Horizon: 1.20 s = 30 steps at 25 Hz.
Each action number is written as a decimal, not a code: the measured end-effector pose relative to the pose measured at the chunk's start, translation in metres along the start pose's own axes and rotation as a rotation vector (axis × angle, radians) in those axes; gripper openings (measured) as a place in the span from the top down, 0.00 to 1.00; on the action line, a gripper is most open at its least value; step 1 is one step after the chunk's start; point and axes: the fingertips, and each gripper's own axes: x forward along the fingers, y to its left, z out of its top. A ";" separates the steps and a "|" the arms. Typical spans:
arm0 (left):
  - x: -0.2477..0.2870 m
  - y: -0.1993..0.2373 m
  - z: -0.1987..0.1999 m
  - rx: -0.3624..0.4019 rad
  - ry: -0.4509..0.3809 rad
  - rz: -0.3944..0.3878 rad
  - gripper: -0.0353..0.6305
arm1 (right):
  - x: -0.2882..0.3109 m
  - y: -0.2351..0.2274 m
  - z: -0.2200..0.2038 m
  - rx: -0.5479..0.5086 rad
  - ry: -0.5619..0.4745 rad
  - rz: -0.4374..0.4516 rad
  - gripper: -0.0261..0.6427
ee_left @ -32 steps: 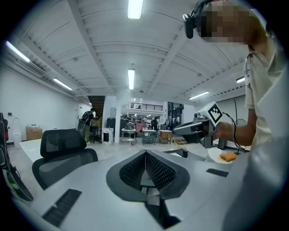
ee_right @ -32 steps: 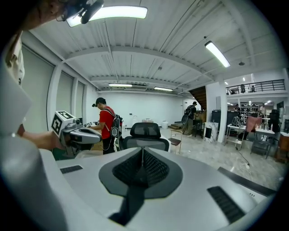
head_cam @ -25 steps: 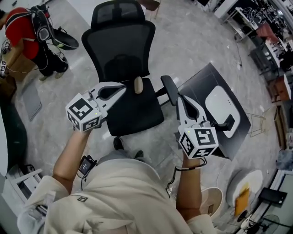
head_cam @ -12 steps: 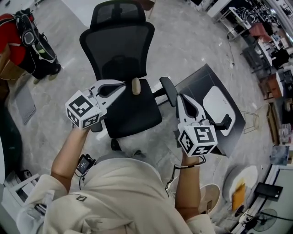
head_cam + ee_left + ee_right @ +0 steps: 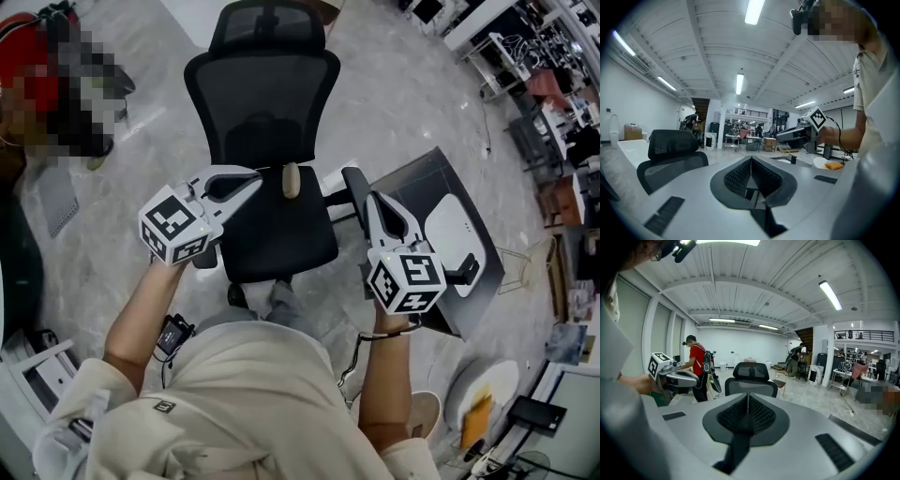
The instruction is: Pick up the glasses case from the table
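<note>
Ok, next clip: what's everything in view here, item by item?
office chair: one, black, straight ahead on the floor
table: one, dark, right of the chair
case: one, white, lying on the table
orange item: one, on a round white surface, lower right
bystander: one, red top, beyond the chair, left
left gripper: one, white, jaws shut, empty, over the chair
right gripper: one, white, jaws shut, empty, between chair and table
</note>
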 end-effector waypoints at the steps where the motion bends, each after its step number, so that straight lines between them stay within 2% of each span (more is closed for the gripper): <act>1: -0.001 0.003 -0.002 -0.002 0.005 0.009 0.92 | 0.006 -0.001 -0.001 0.001 0.002 0.009 0.92; 18: -0.006 0.077 -0.031 -0.085 0.076 0.198 0.92 | 0.142 -0.019 -0.016 0.028 0.078 0.186 0.92; 30: 0.007 0.101 -0.062 -0.157 0.137 0.273 0.92 | 0.218 -0.032 -0.061 0.064 0.177 0.273 0.92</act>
